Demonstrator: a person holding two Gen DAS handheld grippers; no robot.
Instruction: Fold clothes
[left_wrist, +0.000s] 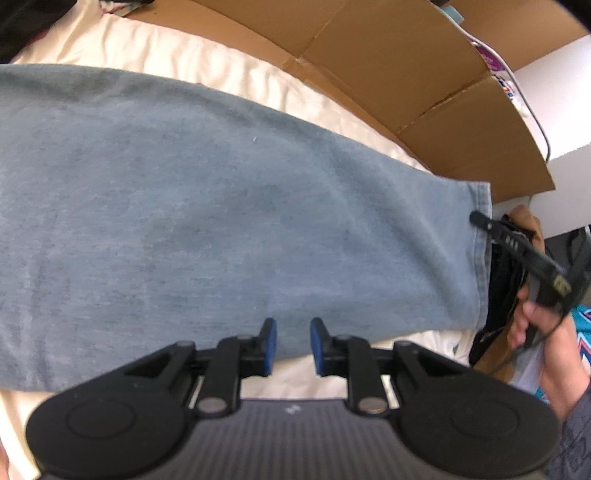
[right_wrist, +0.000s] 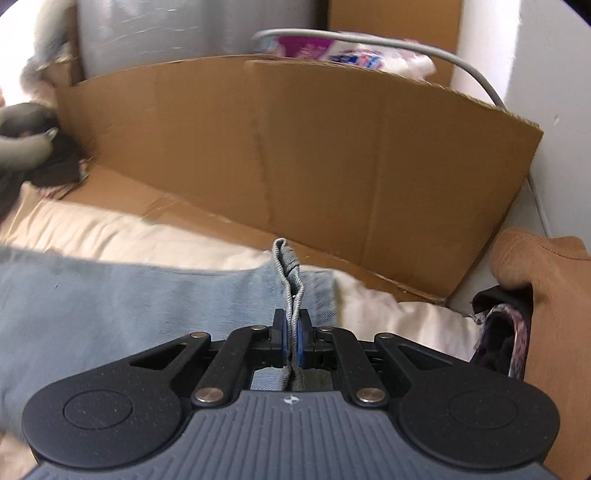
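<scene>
A light blue denim-coloured garment (left_wrist: 221, 221) lies spread across a cream sheet (left_wrist: 155, 48). My left gripper (left_wrist: 293, 345) hovers open at the garment's near edge, nothing between its blue pads. My right gripper (right_wrist: 291, 338) is shut on the garment's hem (right_wrist: 288, 269), which stands up in a fold between the pads. In the left wrist view the right gripper (left_wrist: 480, 218) shows at the garment's far right hem, held by a person's hand (left_wrist: 532, 317). The rest of the blue garment (right_wrist: 129, 302) trails left in the right wrist view.
A brown cardboard sheet (right_wrist: 314, 155) stands behind the bed, also seen as cardboard (left_wrist: 388, 62) along the top. A grey cable (right_wrist: 461, 66) and colourful packaging (right_wrist: 332, 48) lie beyond it. Brown fabric (right_wrist: 546, 295) and dark patterned cloth (right_wrist: 498, 332) sit at the right.
</scene>
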